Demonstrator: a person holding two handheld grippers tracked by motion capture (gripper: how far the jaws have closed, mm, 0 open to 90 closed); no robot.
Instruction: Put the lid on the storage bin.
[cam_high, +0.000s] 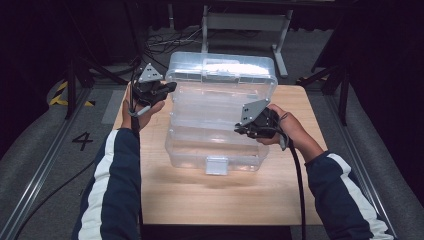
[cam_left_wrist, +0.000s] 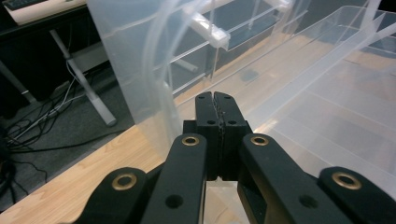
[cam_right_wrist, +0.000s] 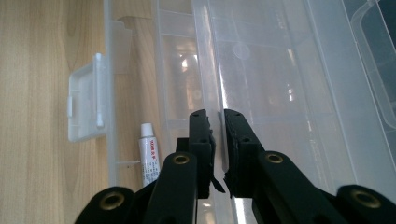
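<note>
I am looking down on the wooden table, which is carrying one big thing: a clear plastic storage box standing roughly mid-table, nearer the far edge than the near one. Its lid is standing raised at the far side, and its white front latch is facing the near edge.

My left tool is hovering off the box's left end, beside the raised lid, toward the table's far left corner. In the left gripper view its jaws are pressing flat against each other with nothing between them, so it is clenched on empty air; the box's clear wall is rising just beyond the tips.

My right tool is working at the box's right end, toward the table's right edge. In the right gripper view its jaws are sitting astride a thin clear edge inside the box, with only a narrow slit showing between them. They are looking pinched on that edge, though I cannot tell for sure that both pads are pressing on it.

Smallest of all, a little white tube with a white cap is lying inside the box, against its front wall near the latch.
</note>
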